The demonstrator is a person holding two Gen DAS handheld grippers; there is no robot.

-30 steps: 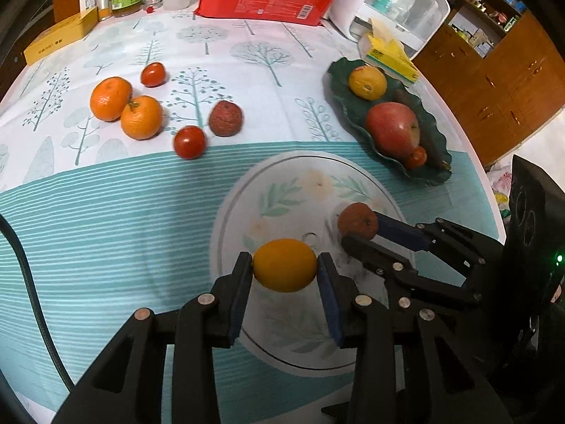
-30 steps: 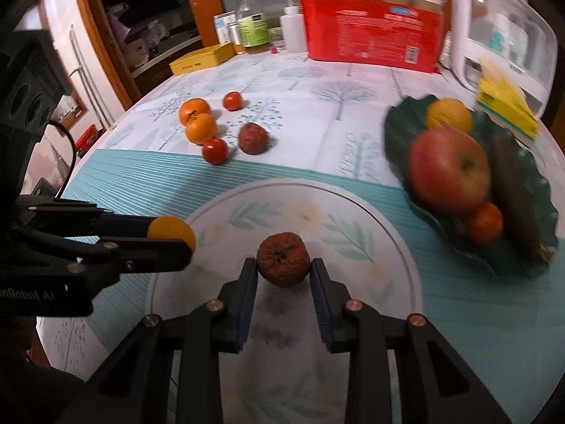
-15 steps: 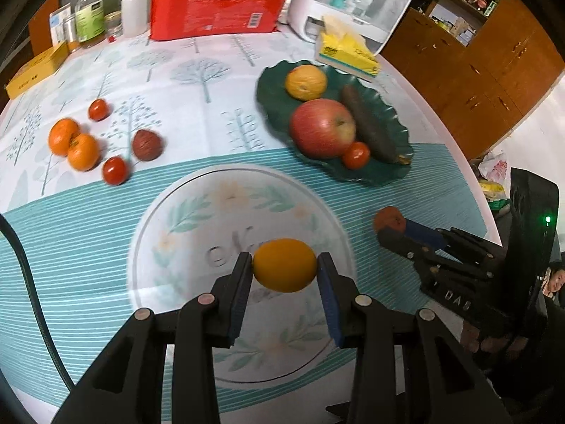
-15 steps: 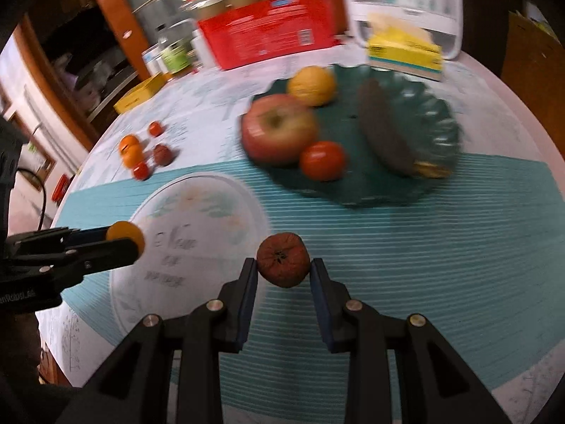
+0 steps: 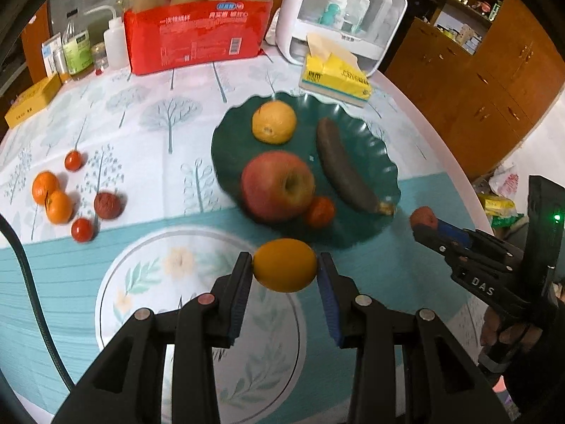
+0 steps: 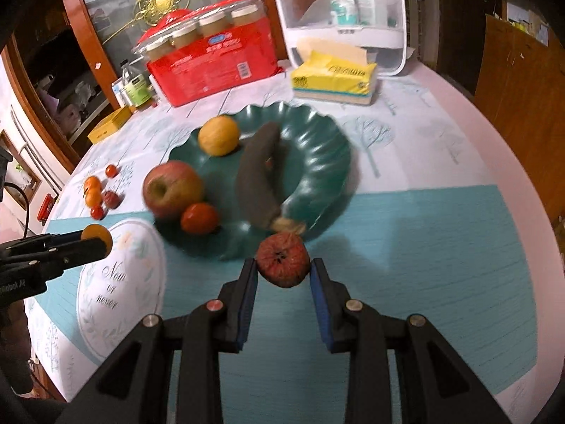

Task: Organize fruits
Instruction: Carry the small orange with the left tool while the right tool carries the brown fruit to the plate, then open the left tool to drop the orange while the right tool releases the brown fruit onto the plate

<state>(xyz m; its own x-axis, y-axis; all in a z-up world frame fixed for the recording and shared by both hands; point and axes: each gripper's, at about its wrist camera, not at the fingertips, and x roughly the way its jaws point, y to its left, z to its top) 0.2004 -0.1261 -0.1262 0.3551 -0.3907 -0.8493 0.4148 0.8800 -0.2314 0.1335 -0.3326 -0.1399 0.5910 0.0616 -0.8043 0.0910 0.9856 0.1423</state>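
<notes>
Ahead of my left gripper [image 5: 285,271]: the green plate [image 5: 383,162] now fills the view just beyond my fingertips; a second ago it sat far off to the right, so I have swung toward it.
Left grip: my pads are clamped on the yellow-orange citrus [image 5: 285,265], held clear above the table, same hold as before.
Left behind, far left: two mandarins [image 5: 51,196], two cherry tomatoes [image 5: 82,229] and a dark wrinkled fruit [image 5: 107,205] lie loose on the tablecloth [image 5: 159,123].
Right of me: my right gripper [image 5: 422,224] has come up beside the plate's rim.

Ahead of my right gripper [image 6: 282,268]: the green plate [image 6: 317,134] lies just past my fingertips, holding an apple [image 6: 172,189], a tomato [image 6: 199,217], a dark banana [image 6: 256,180] and a yellow citrus [image 6: 219,136].
Right grip: closed on the wrinkled red-brown fruit [image 6: 282,259], held above the teal cloth.
Meaning: I judge that both fruits are near enough to set down; the bare patch of plate lies far right of the banana.
Still to do: five loose fruits to fetch.
</notes>
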